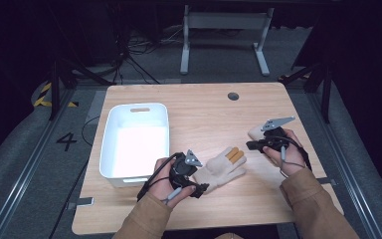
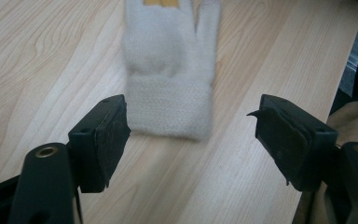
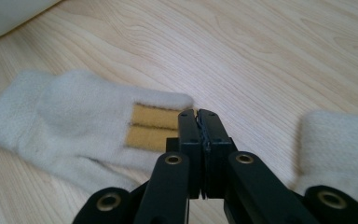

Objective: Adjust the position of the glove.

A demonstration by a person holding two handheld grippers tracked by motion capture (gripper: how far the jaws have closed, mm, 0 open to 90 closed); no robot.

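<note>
On the wooden surface [image 1: 204, 114], a cream glove [image 1: 222, 165] lies flat, cuff toward the left gripper [image 2: 191, 133], whose fingers are spread wide just short of that cuff; its long axis runs straight ahead of them. The right gripper [image 3: 201, 135], fingers pressed together on nothing, hovers farther off beside a second glove [image 3: 340, 149]. A white bin [image 1: 135, 139] stands left; the room is dark.

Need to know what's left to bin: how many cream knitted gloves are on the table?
2. One cream knitted glove with two yellow fingers lies mid-table before the left gripper; the second cream glove lies beside the right gripper, partly hidden.
</note>
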